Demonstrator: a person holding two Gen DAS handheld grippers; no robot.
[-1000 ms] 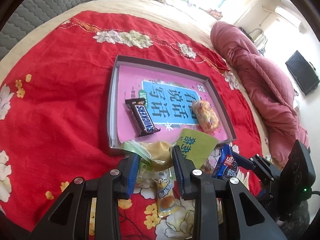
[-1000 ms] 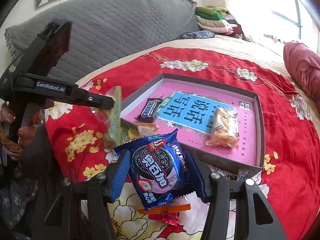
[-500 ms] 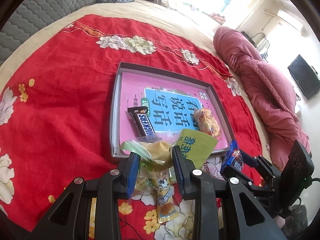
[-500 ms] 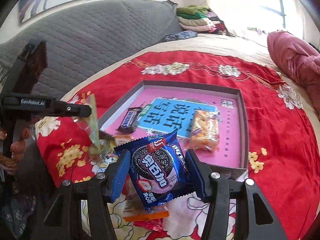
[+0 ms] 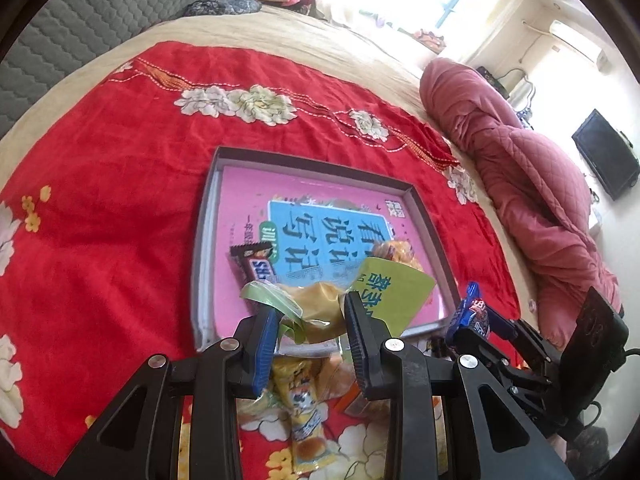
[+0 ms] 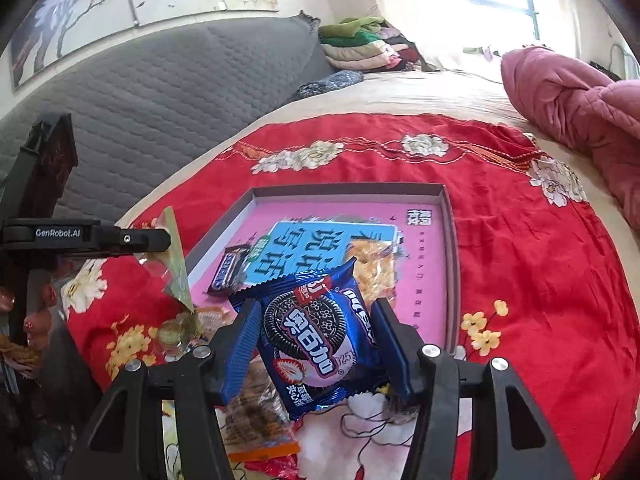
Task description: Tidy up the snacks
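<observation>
My left gripper [image 5: 312, 320] is shut on a green-and-yellow snack bag [image 5: 320, 306] and holds it above the near edge of the pink-lined tray [image 5: 424, 216]. My right gripper [image 6: 316, 340] is shut on a blue Oreo packet [image 6: 316, 328], held above the tray's near edge [image 6: 450, 264]. In the tray lie a Snickers bar [image 5: 256, 268] and a yellow-orange snack packet [image 5: 400, 250]. The right gripper with the Oreo packet shows at the right of the left wrist view [image 5: 472, 316]. The left gripper with its bag shows at the left of the right wrist view [image 6: 168, 240].
The tray rests on a red flowered blanket [image 5: 120, 168] over a bed. Several loose snack packets [image 5: 304, 400] lie on the blanket below the grippers. A pink quilt [image 5: 532, 184] lies at the right. A grey headboard [image 6: 160, 92] stands behind.
Both grippers have risen and moved forward over the tray's near edge, each still holding its packet. The loose snacks on the blanket now lie further below.
</observation>
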